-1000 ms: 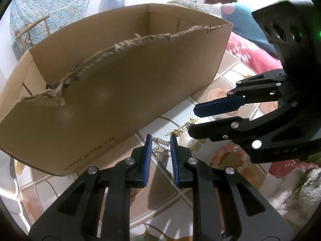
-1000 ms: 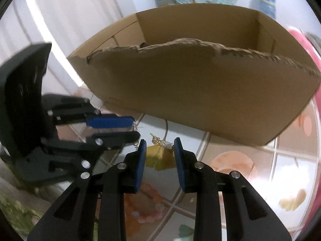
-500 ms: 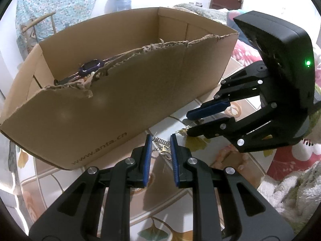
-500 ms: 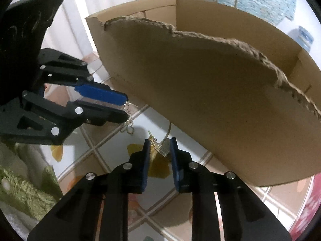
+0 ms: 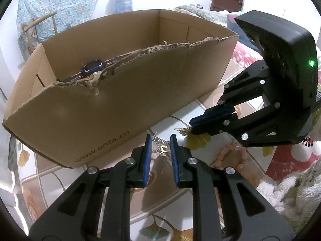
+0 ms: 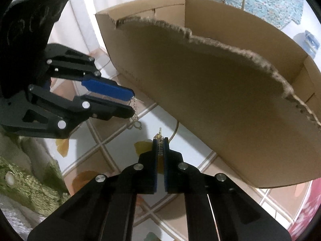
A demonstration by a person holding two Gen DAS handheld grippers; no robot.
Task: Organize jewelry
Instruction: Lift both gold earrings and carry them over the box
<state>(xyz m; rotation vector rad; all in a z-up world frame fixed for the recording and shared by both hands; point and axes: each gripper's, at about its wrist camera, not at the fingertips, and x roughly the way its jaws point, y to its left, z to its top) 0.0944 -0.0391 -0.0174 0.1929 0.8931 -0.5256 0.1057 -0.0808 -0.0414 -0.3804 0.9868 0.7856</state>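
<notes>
The fingers of the right gripper (image 6: pixel 160 140) have just been closing and are now being pressed onto a small gold earring (image 6: pixel 159 143), whose ladder-like stem is being pinched between the blue pads while its tip is sticking out just beyond them. A second ago the same earring was lying loose between pads that were standing apart, so the grasp is judged to be newly made. The left gripper (image 5: pixel 160 138) is being kept narrow but not fully closed, as in the earlier views, and a silver chain-like earring (image 5: pixel 160 143) is seen in the gap between its fingers; in the right wrist view that piece (image 6: pixel 134 112) is hanging from the fingertips, so it is being held there, though the exact contact cannot be told. Both pieces are being carried just above the tiled table (image 5: pixel 176 120), close beside the near wall of the cardboard box (image 5: pixel 112 108), in front of its torn upper edge. Inside the box a dark oval jewel with pearls (image 5: pixel 92 66) is already lying. A pink bead bracelet (image 5: pixel 230 152) is still waiting on the table beneath the right gripper. With both earrings now secured, the pair is judged ready to be lifted over the torn edge and released into the box.
</notes>
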